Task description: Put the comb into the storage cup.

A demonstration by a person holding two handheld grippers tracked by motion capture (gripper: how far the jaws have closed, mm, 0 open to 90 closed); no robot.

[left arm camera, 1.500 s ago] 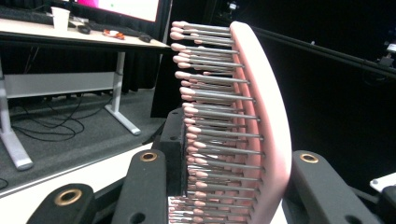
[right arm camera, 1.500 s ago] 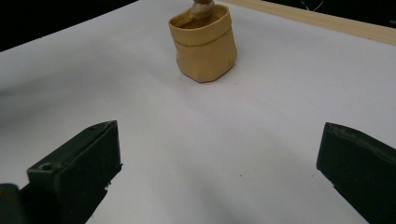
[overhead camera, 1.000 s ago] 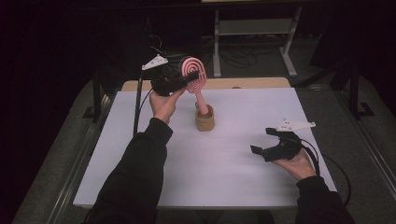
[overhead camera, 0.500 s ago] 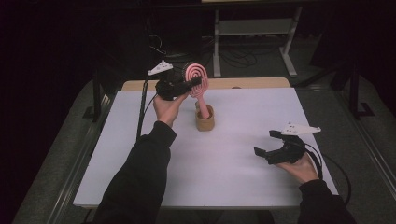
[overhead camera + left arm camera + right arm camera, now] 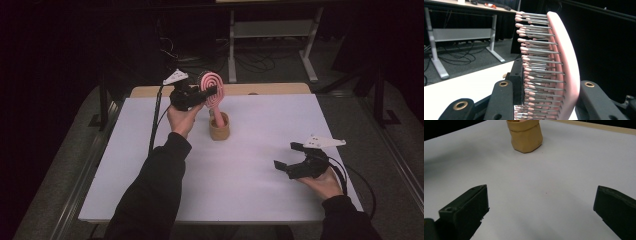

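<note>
A round pink plastic hairbrush [image 5: 212, 89] with grey bristles is stood handle-down in a small tan cup [image 5: 219, 129] at mid-table.

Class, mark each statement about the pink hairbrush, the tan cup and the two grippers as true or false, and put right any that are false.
1. The left gripper is clamped on the head of the pink hairbrush. True.
2. The brush's handle stands in the tan cup. True.
3. The right gripper holds the cup. False: its jaws are wide apart, with bare table between them, and the cup is far off.
4. The cup lies on its side. False: it stands upright.
5. The brush's bristles have pink tips. True.
</note>
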